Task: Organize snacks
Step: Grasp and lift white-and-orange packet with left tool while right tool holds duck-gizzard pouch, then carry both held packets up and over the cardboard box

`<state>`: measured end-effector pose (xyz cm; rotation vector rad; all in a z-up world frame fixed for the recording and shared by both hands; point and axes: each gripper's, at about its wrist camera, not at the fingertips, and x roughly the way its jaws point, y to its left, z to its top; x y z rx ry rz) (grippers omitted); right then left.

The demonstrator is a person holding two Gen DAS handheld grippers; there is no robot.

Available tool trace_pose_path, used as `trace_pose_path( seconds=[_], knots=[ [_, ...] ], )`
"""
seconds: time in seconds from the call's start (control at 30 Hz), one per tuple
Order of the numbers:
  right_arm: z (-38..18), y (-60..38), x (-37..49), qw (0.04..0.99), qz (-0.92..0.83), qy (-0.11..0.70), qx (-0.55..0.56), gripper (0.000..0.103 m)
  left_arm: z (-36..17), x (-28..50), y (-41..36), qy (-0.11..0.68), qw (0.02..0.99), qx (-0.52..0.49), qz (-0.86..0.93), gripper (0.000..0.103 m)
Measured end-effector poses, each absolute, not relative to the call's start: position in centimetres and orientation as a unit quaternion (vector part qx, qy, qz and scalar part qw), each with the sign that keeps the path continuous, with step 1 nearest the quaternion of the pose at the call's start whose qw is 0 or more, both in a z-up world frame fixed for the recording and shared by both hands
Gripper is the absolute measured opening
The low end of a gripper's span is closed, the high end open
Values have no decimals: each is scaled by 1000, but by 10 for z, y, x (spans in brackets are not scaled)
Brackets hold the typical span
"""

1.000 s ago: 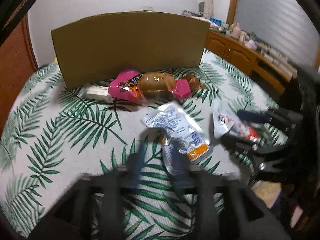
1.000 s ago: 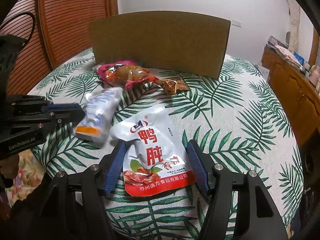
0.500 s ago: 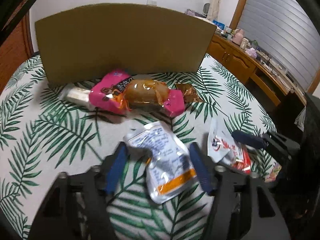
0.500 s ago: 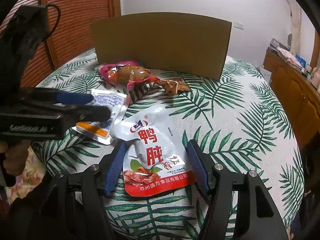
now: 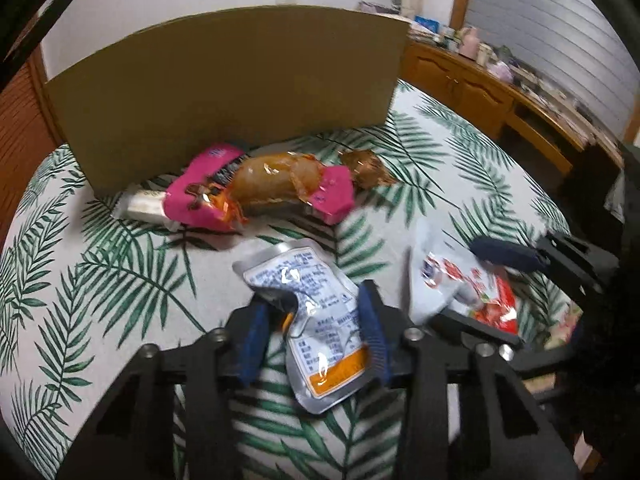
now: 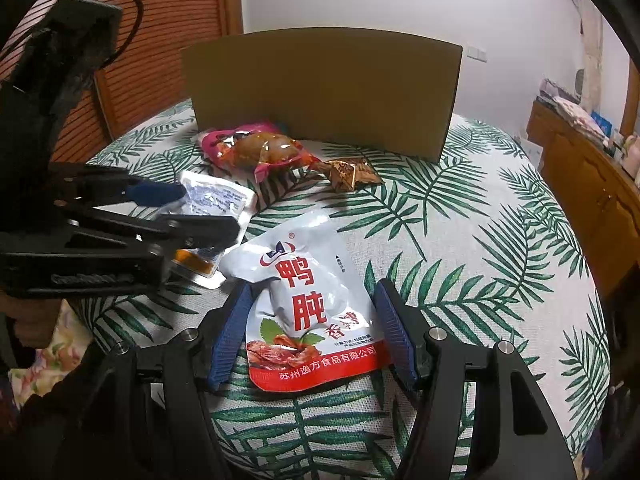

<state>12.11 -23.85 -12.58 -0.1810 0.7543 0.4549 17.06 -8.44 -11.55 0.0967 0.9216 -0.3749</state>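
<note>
Toward the left near edge of the leaf-printed tablecloth (image 6: 500, 240): left gripper (image 5: 316, 330), jaws just closing, now pinching the crumpled silver foil pouch with the orange strip (image 5: 320, 320), long axis running away from the claw. Further right, near the same edge: right gripper (image 6: 314, 330), jaws half apart, straddling the white-and-red printed snack pouch (image 6: 308, 300) lying lengthwise between them, pads close beside its sides, clamping not evident.

It was a home, a lived-in room. A leaf-print cloth (image 6: 500, 240) covered the round bench. At two o'clock stood a cluttered wooden sideboard (image 5: 492, 92) under ribbed blinds (image 5: 552, 36); at ten o'clock, a slatted wooden door (image 6: 168, 20).
</note>
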Motion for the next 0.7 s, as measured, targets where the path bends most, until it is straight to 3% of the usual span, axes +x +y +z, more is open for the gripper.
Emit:
trace_pose_path(
  seconds=[0.3,0.7],
  knots=[
    [-124,-236,125,896,217,377,-90,64,-106,149,-81,428,877,29,-216,15],
    [-117,-241,127,891,227,388,-71,59,-96,138,-73,400,894,23,-203,13]
  ],
)
